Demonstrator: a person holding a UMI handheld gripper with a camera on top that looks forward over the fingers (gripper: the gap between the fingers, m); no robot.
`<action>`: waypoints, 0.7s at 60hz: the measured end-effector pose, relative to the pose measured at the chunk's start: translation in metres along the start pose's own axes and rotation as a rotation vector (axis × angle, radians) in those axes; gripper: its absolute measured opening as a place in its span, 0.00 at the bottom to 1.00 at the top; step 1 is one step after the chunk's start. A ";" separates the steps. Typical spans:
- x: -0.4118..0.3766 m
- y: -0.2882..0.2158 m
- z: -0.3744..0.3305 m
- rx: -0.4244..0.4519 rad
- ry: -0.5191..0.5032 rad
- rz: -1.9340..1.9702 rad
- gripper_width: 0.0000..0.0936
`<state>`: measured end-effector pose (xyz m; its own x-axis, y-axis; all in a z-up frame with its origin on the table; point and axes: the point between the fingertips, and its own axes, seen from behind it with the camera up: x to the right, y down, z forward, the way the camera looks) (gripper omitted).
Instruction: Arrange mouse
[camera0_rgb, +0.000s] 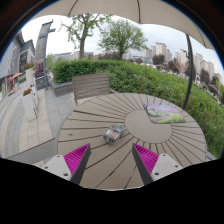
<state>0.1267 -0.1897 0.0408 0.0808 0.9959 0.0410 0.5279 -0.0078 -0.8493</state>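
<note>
A small grey mouse (115, 131) lies on a round wooden slatted table (90, 120), just ahead of my fingers and slightly left of the middle between them. A pale mouse mat with a coloured pattern (163, 113) lies farther off to the right on the same table. My gripper (112, 160) is open, its magenta pads (76, 157) spread wide with only bare table between them. It holds nothing.
A wooden bench (91, 86) stands beyond the table's far edge. A green hedge (140, 75) runs behind it. A paved walkway (25, 115) lies to the left. A slim pole (189, 70) rises at the right.
</note>
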 end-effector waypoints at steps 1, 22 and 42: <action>-0.003 0.000 0.004 0.002 -0.002 0.002 0.92; -0.011 0.001 0.082 -0.012 -0.040 0.043 0.92; -0.018 -0.017 0.133 -0.054 -0.070 0.073 0.92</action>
<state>0.0037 -0.1951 -0.0153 0.0622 0.9964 -0.0582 0.5675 -0.0832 -0.8192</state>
